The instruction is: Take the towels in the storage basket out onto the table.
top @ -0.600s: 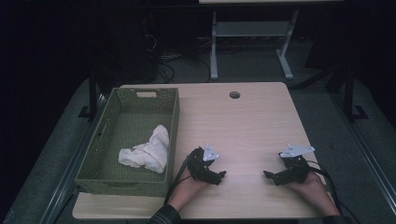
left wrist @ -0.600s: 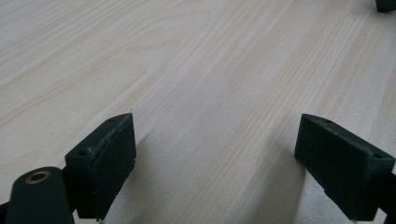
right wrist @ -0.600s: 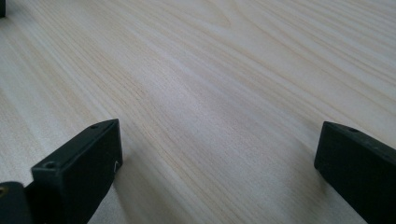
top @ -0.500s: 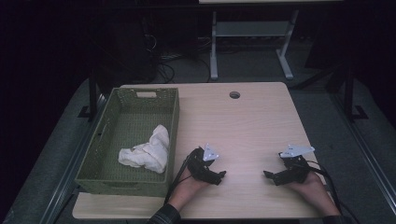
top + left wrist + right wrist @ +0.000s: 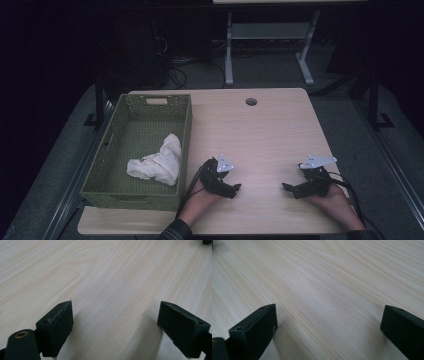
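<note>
High view: left hand-held gripper [image 5: 235, 188] and right hand-held gripper [image 5: 286, 187] rest on the bench [image 5: 260, 130], right of the basket [image 5: 186, 125]; both wide open, empty.

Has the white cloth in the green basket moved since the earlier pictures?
No. The white cloth lies at the same spot against the right wall of the green basket, toward its near end, as before.

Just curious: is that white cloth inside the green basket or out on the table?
Inside. The crumpled white cloth lies on the floor of the green woven basket, near its right wall.
</note>
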`<state>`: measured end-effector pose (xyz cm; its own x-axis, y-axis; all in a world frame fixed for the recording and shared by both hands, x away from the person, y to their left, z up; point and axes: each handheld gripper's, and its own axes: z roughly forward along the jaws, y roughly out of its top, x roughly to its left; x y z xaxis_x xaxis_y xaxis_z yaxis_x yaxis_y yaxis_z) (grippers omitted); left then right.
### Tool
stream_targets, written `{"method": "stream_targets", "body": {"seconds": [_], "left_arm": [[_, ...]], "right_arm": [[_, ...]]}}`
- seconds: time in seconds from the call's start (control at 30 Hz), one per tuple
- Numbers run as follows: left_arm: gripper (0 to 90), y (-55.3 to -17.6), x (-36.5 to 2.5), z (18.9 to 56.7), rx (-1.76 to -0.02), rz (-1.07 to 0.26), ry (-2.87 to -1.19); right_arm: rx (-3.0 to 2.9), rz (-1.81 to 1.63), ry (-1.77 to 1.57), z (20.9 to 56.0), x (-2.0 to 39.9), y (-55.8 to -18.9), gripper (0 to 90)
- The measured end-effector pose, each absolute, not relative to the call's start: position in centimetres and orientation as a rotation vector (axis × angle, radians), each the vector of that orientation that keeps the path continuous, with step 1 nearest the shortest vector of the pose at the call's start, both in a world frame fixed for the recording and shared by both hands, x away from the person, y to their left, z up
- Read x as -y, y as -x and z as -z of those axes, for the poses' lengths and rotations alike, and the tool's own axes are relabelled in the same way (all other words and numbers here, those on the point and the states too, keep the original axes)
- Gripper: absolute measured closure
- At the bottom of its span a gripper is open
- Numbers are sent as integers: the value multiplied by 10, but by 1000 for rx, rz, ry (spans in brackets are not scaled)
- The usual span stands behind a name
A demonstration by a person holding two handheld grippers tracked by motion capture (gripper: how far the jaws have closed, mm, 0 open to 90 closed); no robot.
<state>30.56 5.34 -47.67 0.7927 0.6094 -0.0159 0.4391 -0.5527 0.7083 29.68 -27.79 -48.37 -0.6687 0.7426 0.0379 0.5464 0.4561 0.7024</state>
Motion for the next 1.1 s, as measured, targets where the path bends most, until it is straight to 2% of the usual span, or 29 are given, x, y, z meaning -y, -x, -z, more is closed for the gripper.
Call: {"method": "stream_targets", "body": {"seconds": [1.1], "left_arm": [[127,-304,-58,457,-784,-313,-2214]], "right_arm": [[-2437,-1026,-1103,484,278,-296,5]]}}
